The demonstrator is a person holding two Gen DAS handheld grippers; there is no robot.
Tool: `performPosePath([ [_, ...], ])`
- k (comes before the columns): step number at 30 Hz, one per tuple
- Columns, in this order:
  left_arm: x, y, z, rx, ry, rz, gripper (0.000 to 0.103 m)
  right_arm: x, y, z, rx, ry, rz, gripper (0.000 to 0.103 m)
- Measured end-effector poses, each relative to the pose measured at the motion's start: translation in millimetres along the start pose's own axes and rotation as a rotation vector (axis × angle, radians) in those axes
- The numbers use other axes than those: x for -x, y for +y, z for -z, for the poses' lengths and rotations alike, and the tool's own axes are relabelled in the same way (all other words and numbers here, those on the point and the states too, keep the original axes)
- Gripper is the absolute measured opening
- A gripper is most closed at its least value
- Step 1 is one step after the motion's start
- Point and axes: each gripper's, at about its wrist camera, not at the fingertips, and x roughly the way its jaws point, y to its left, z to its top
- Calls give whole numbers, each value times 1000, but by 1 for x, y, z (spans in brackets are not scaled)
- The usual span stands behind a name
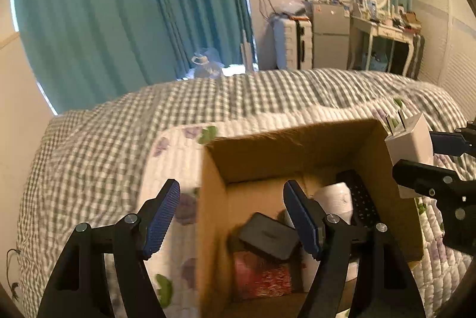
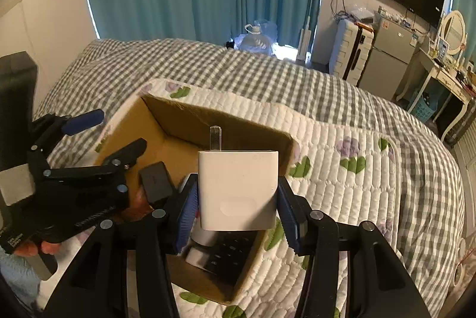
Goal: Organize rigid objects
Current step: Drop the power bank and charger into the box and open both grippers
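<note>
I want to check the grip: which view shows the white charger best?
The right wrist view: the charger fills the centre, pinched between the right tongs. The left wrist view shows it small at the edge.

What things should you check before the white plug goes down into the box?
1. Right tool grips the white charger from both sides: ok.
2. Charger is over the cardboard box opening: ok; in the left wrist view it hangs by the box's right edge.
3. Prongs point away from the tool: ok.
4. Free room inside: cannot tell; a black case, a white roll, a black keypad and a red packet already lie there.
5. Left tool is open and holds nothing, but one finger hangs over the box: not ok.
6. Box sits flat on the quilt: ok.
</note>
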Motion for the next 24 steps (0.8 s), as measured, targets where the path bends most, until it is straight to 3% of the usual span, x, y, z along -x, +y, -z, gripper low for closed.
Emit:
performPosePath([
  [7, -2, 47, 0, 94, 9, -35, 74, -35, 31, -20, 32, 30, -50, 50],
  [11, -10, 61, 5, 131, 15, -18, 74, -83, 48, -22, 67, 115, -47, 50],
  [16, -9, 71, 8, 168, 7, 21, 74, -106, 53, -19, 40, 126, -69, 52],
  [18, -5, 70, 6, 171, 2, 33, 74, -101, 51, -19, 28, 103, -64, 61],
  [24, 54, 62, -4, 158, -89, 51, 74, -23, 43, -22, -2, -6, 3, 61],
])
